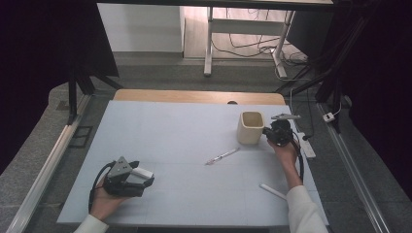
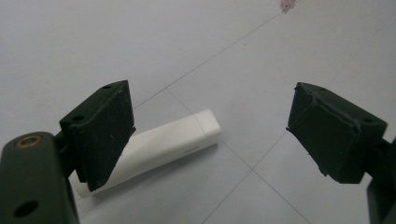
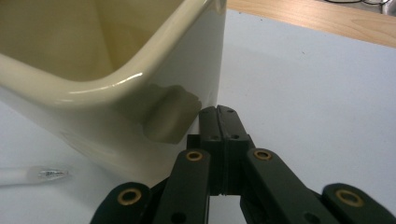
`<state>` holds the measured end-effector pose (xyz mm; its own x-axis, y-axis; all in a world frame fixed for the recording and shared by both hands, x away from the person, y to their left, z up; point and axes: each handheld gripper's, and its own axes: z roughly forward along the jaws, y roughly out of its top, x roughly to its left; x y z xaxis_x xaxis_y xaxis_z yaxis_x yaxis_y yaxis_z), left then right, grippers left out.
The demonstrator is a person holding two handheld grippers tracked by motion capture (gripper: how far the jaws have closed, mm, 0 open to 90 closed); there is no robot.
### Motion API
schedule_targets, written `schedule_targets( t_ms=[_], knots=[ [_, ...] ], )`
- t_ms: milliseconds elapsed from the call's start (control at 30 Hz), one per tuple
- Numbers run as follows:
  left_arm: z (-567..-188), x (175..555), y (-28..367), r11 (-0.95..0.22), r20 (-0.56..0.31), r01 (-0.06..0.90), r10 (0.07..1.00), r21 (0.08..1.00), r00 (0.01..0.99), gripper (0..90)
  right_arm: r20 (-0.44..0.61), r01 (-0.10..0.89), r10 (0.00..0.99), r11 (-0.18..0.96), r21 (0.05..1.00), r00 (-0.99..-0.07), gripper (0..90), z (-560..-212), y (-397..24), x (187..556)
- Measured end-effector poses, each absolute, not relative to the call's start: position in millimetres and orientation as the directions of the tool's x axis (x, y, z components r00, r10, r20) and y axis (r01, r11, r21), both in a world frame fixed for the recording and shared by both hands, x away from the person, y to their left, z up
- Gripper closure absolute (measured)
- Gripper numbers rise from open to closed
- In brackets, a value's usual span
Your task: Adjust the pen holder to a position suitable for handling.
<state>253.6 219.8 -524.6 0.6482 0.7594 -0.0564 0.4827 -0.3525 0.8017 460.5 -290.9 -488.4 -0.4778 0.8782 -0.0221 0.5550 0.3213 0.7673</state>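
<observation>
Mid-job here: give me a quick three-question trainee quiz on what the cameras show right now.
1. True or false: the right gripper has its jaws pressed together beside the cream cup.
2. What lies by the left gripper, which has its jaws spread wide? A) a white marker B) a spoon C) a sponge
3. How many pen-like things lie on the grey mat in the high view, counting the white marker, the clear pen and the white stick?

Key: 1 true; 2 A; 3 three.

One cream cup (image 1: 250, 127), two pens (image 1: 222, 156), one white marker (image 2: 159, 149).
</observation>
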Motion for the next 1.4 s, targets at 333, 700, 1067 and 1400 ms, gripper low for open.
schedule_targets(
  t_ms=[333, 700, 1067, 1400],
  knots=[
    [-524.5, 253.3, 219.4, -0.354, -0.056, 0.482, 0.759, 0.801, 0.649, 14.2, -0.031, 0.558, 0.882, 0.324, 0.764, -0.470, 89.3, -487.8, -289.4, 459.9],
    [-524.7, 253.4, 219.0, -0.357, -0.054, 0.483, 0.758, 0.799, 0.650, 14.2, -0.031, 0.560, 0.885, 0.321, 0.764, -0.465, 89.3, -486.4, -287.4, 459.5],
    [-525.3, 253.8, 217.5, -0.361, -0.054, 0.486, 0.758, 0.796, 0.650, 14.2, -0.011, 0.545, 0.880, 0.303, 0.782, -0.474, 89.3, -481.4, -281.3, 458.4],
    [-525.3, 253.7, 218.1, -0.359, -0.054, 0.486, 0.759, 0.797, 0.649, 14.2, -0.027, 0.558, 0.887, 0.314, 0.768, -0.461, 89.3, -483.2, -280.3, 460.0]
  ],
)
